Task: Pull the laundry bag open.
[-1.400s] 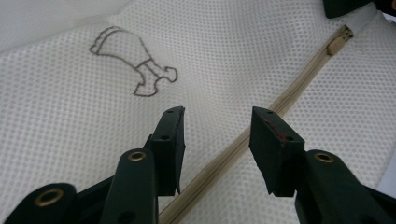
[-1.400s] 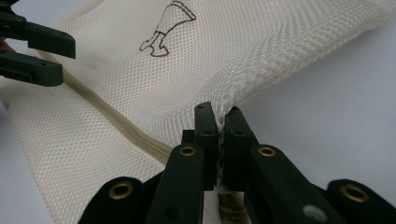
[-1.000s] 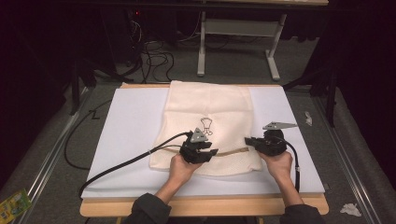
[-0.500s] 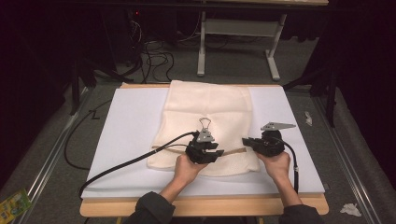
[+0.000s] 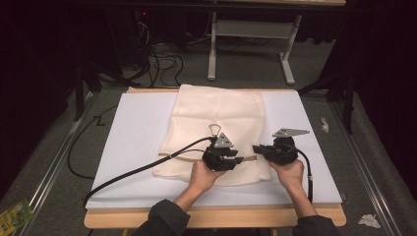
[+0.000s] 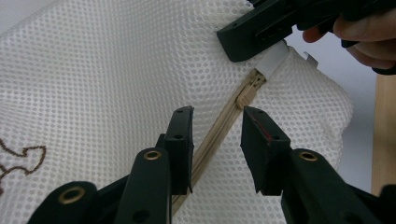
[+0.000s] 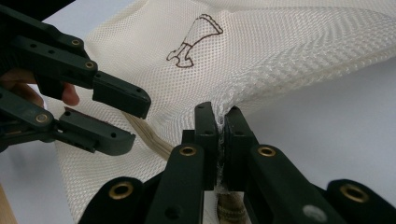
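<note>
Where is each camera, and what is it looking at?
High view: above the table's near side, looking down at the mesh bag; forearms and hands show.
Left gripper view: on the left gripper, facing the zipper; open jaws show.
Right gripper view: on the right gripper, jaws pinching mesh.
Both gripper views share the zipper.

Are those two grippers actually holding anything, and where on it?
The right gripper pinches the mesh bag at its edge by the zipper's end. The left gripper, jaws just closing, straddles the zipper without pressing it, so it holds nothing.
</note>
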Demonstrator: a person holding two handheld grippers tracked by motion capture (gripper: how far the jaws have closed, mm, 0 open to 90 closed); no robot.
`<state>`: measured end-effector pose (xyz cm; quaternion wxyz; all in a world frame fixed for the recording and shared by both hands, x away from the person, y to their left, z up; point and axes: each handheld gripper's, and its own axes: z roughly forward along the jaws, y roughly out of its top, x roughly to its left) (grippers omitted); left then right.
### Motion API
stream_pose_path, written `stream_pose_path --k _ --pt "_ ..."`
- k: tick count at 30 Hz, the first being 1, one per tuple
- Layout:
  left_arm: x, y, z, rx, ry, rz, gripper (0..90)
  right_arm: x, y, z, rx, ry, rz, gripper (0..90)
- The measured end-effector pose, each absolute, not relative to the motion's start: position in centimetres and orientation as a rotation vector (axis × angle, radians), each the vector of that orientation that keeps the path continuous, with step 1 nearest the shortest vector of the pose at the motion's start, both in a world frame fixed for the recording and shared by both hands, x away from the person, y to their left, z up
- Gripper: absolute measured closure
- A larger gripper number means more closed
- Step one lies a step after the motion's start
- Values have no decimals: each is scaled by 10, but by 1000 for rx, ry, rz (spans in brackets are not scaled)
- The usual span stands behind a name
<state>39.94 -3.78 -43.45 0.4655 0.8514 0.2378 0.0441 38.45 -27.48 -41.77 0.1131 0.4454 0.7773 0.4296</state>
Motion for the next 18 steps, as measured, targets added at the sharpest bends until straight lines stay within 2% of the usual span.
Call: stream_pose_path --k 18 --pt "399 -51 -449 2094 570 41 694 384 -269 -417 1293 2293 1293 881"
